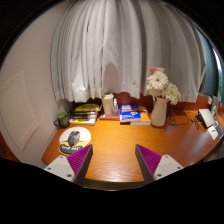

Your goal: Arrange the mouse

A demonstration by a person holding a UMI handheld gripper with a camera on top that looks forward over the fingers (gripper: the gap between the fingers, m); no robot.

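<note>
Farthest left of the vase, across most of the worktop (118, 140), lies a round mat (75, 138) with a dark shape on it that I take for the mouse (71, 146). It may be only a picture printed on the mat, and I cannot tell which. It sits just ahead of my left finger's pad (79, 160) and slightly outside it, so it lies forward and left of my claw (113, 161), not between the fingers. I judge the coming move turns on that offset: I would have to swing left before closing in. I cannot read its long axis, because the shape is small and its near end runs up against the tip of my left finger. Behind the mat, still well left of the vase, a stack of books (85, 112) rests near the curtain (110, 50). A pale cup (108, 103) stands nearer the vase, with a blue book (130, 113) just beside the vase's left. My claw is spread wide and holds nothing, with bare wood showing in the gap, and it points at the worktop somewhat left of the vase. The vase (158, 108) itself stands upright with pale flowers (160, 84) at the back. Right of the vase the worktop curves away, and a dark screen-like edge (212, 75) and a small pale object (209, 120) are cut off, so I cannot make out what they are
</note>
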